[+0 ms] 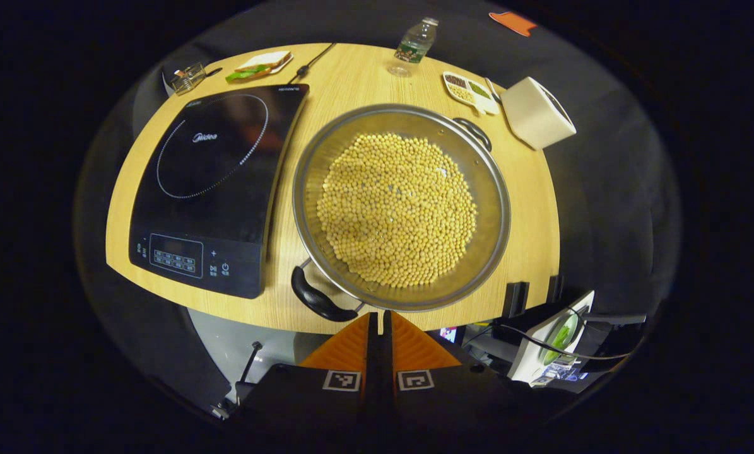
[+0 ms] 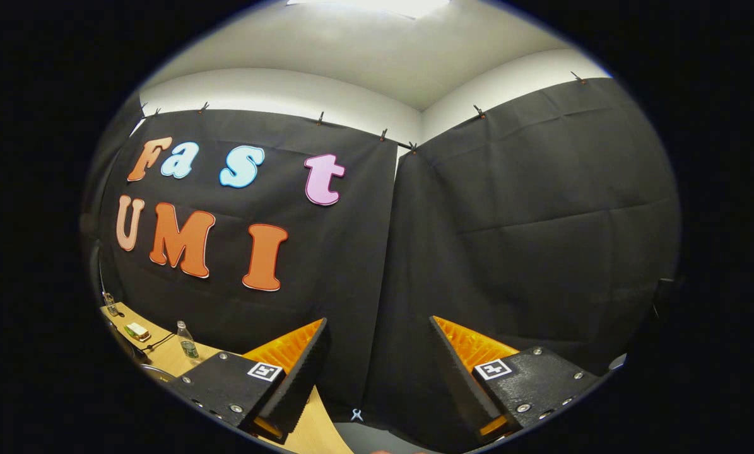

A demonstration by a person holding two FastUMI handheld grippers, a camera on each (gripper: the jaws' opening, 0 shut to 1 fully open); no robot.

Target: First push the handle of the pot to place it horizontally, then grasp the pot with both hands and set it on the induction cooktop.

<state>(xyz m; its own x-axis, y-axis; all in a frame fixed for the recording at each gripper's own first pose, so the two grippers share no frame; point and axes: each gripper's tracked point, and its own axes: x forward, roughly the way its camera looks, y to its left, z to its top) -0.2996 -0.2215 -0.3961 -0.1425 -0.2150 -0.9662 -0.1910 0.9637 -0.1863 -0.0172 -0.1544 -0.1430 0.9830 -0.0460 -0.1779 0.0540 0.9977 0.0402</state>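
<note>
Closed left gripper [image 1: 380,321] hovers just off the pot's [image 1: 402,205] near handle [image 1: 318,297] — cooktop [image 1: 216,183] beside it; right gripper [image 2: 377,372] gapes wide — empty.

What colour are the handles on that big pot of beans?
Black. The pot is silvery metal; its near handle shows best in the left gripper view.

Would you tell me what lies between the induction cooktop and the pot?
In the left gripper view, just a bare strip of wooden table separates the induction cooktop from the pot.
</note>
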